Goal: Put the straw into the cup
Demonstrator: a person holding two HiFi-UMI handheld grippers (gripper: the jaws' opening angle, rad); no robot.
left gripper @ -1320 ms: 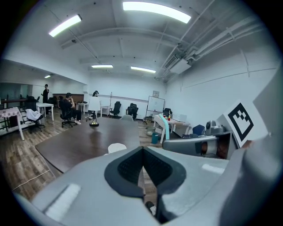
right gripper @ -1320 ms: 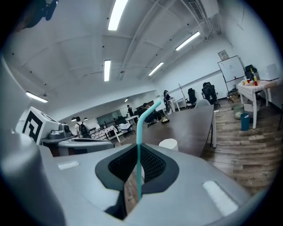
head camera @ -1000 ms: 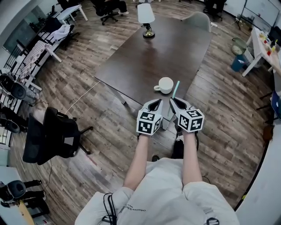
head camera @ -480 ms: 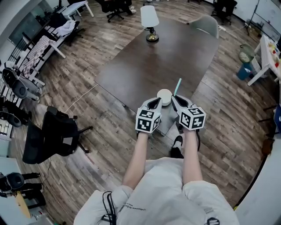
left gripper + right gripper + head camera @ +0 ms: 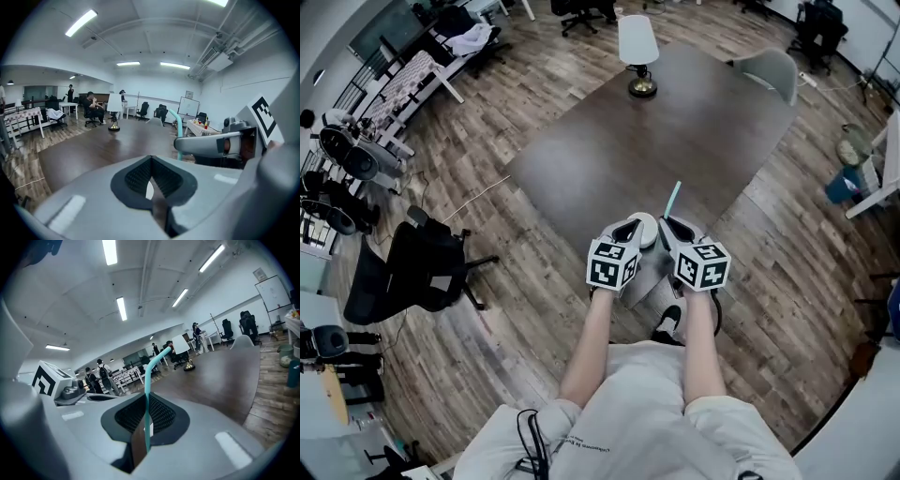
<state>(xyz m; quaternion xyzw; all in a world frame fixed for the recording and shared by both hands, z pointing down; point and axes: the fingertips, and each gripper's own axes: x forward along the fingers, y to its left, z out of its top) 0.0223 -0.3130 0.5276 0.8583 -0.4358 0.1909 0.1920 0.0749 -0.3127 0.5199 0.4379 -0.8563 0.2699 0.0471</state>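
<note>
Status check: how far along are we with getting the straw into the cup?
Done: the right gripper is shut on the teal straw, with the straw's bent end pointing up. In hand: both grippers sit at the near edge of the table, with the white cup between their tips. The left gripper is shut and holds nothing. Left: the straw is not in the cup yet. It has to be lowered in and released.

Two grippers are showing: left gripper, right gripper. One straw and one cup are sitting at the 6 o'clock edge of one table. One lamp is standing at 12 o'clock. One grey chair is sitting at 1 o'clock, one black office chair at 8 o'clock.
</note>
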